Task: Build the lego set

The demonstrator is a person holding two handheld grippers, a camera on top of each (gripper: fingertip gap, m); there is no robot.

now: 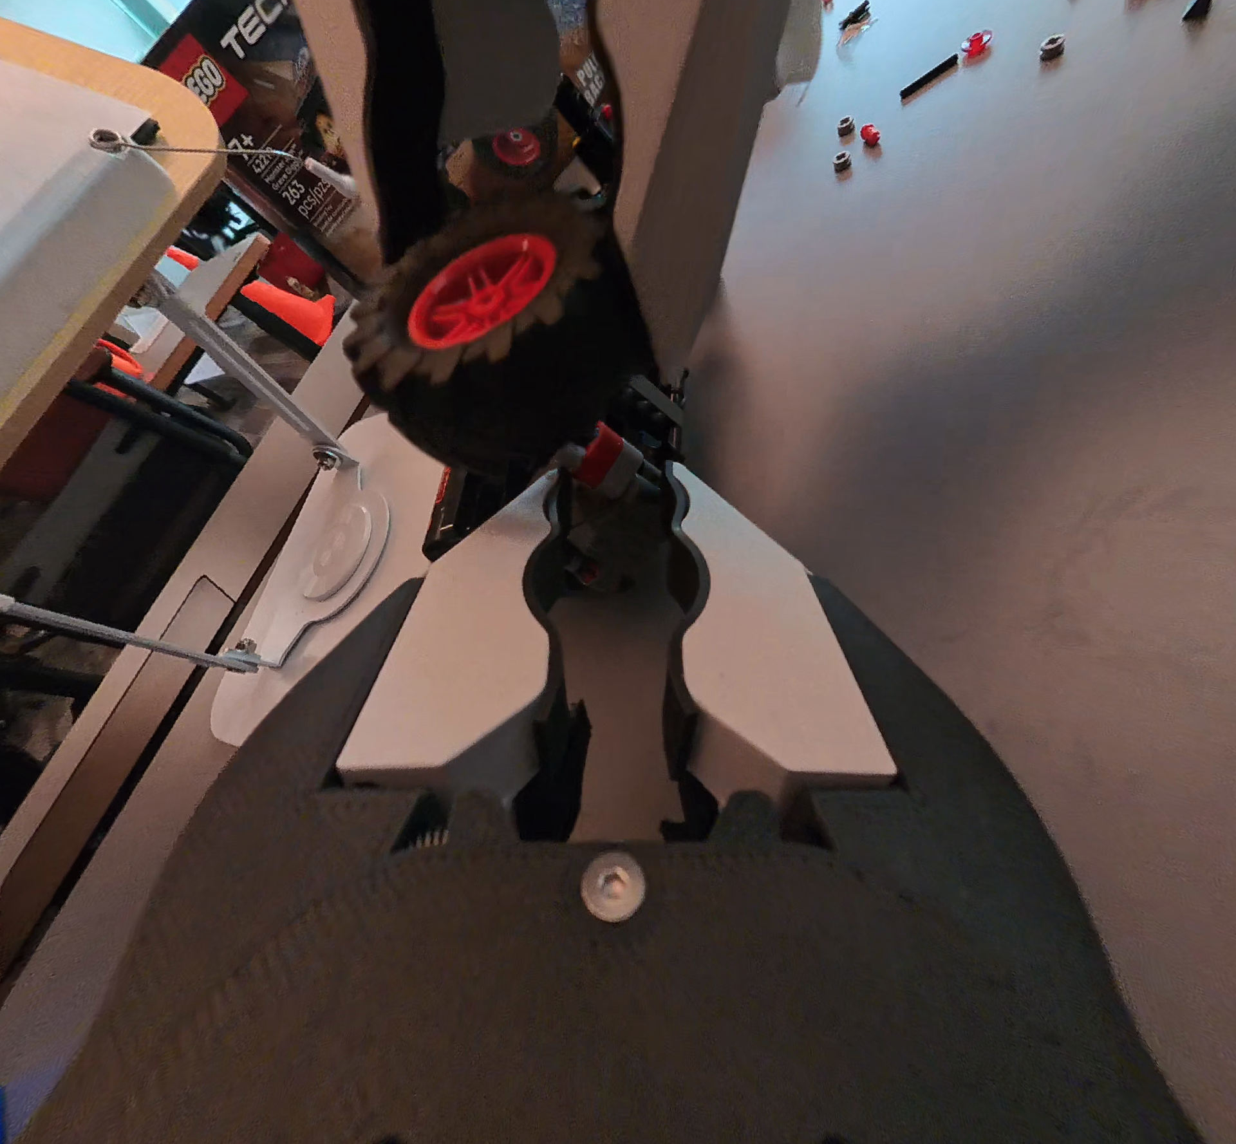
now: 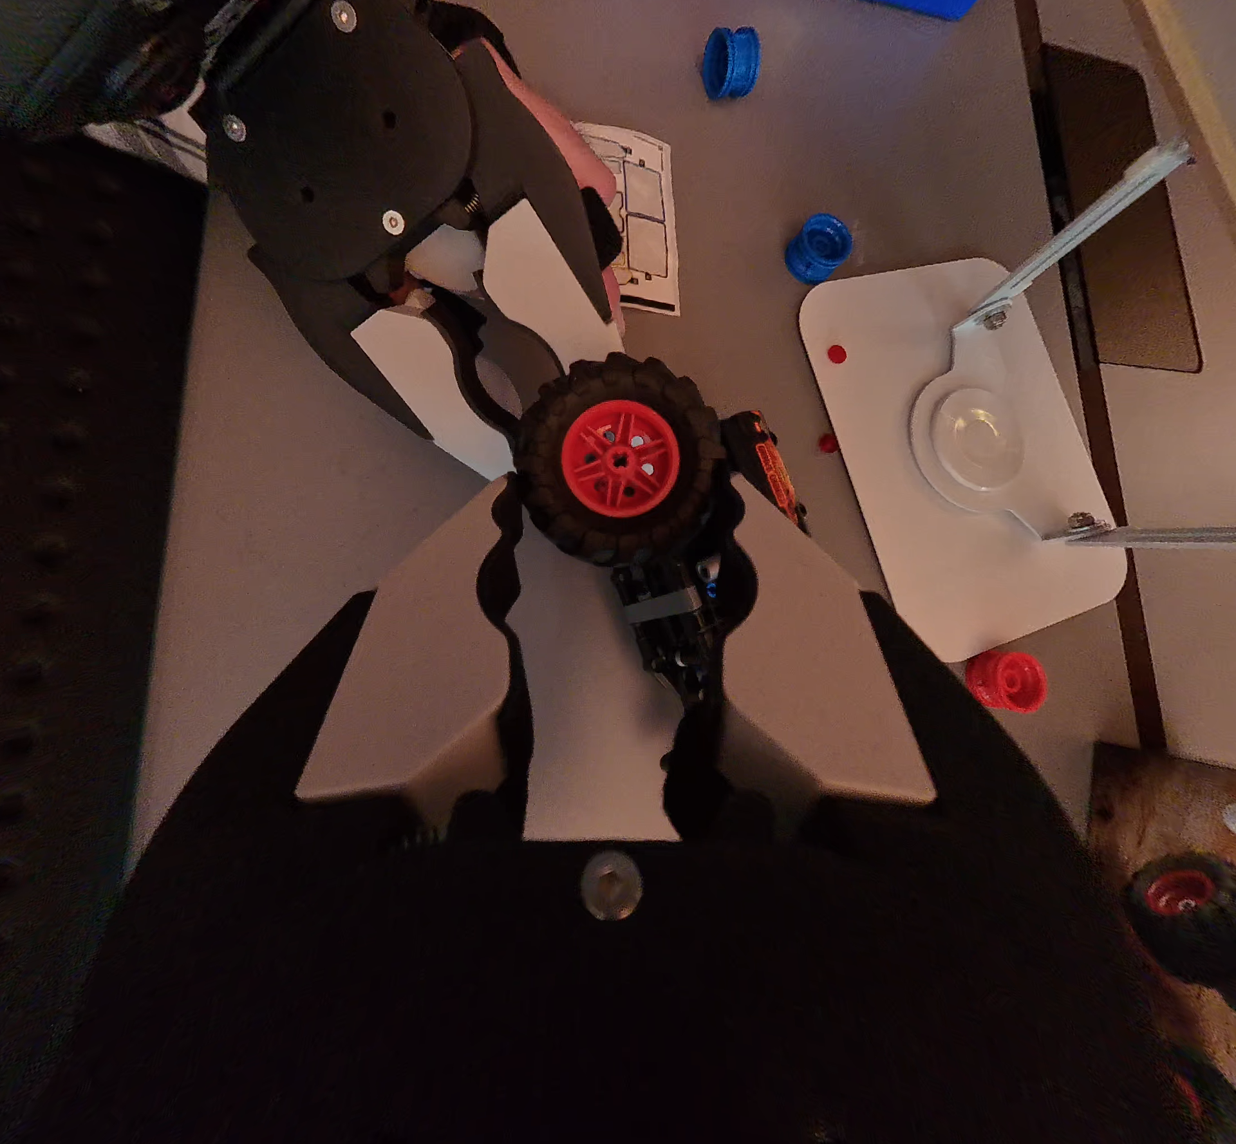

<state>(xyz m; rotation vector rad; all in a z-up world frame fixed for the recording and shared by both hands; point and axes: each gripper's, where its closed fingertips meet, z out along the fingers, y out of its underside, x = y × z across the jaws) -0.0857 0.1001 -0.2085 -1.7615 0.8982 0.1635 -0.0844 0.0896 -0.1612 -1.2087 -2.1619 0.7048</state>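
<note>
1. My right claw (image 2: 622, 510) grips the chassis (image 2: 669, 617) over the table (image 2: 301, 510); my left claw (image 1: 612, 496) pinches its axle end, I think.
2. One wheel (image 2: 619, 458) is fitted.
3. Left: two blue rims (image 2: 731, 62), one red rim (image 2: 1006, 680), one tyred wheel (image 2: 1180, 904).

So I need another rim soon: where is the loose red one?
In the right wrist view, the loose red rim lies on the grey table at right, against the near corner of the white plate.
</note>
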